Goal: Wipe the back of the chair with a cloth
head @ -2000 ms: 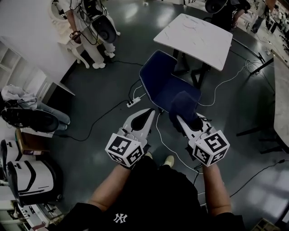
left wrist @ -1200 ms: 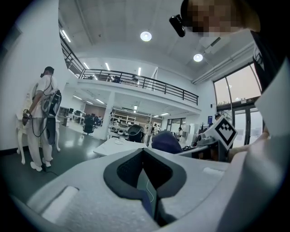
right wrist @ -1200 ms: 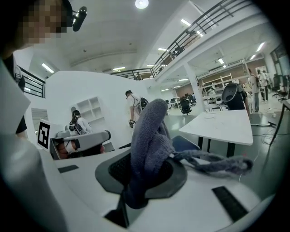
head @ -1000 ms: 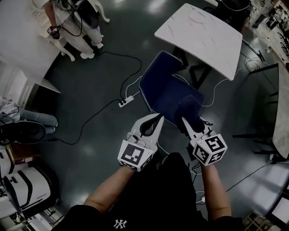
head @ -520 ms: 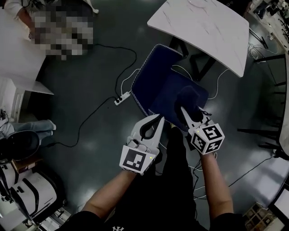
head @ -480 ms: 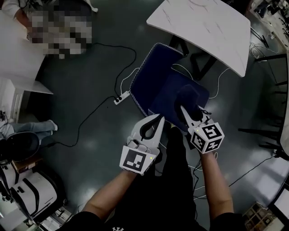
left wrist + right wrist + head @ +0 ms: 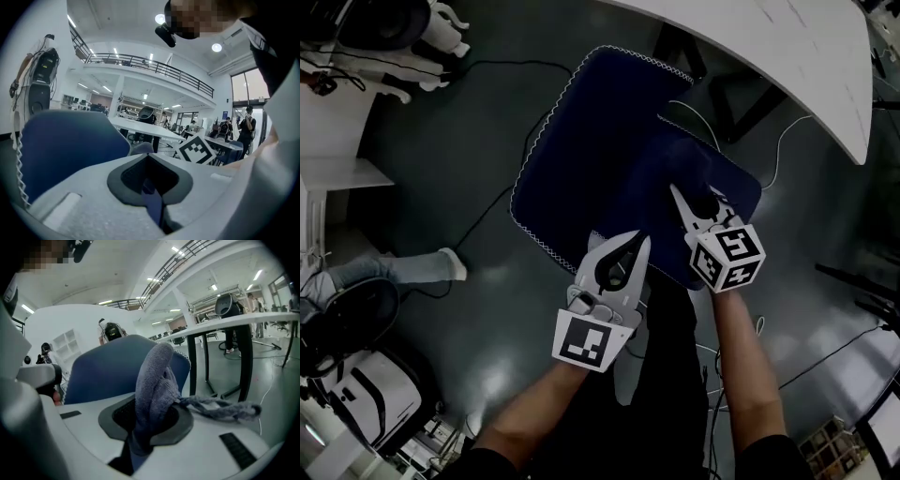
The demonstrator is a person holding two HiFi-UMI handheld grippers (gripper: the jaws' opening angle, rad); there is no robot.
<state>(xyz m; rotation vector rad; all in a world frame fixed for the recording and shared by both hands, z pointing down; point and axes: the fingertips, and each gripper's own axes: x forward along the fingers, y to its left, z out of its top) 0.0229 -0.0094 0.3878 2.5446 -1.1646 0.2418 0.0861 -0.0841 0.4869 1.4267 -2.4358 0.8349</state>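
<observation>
Right gripper (image 7: 692, 204): fingers clamped on bunched cloth (image 7: 153, 380), held above the blue chair (image 7: 581, 141), near its back. Left gripper (image 7: 636, 247): fingers closed, empty, at the chair's near edge.

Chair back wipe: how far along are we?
Done: the grey-blue terry cloth is picked up and clamped in the right gripper. In hand: it is held up facing the blue padded chair back, with no contact visible. Left: seemingly the whole wipe. The left gripper is shut and empty.
</observation>
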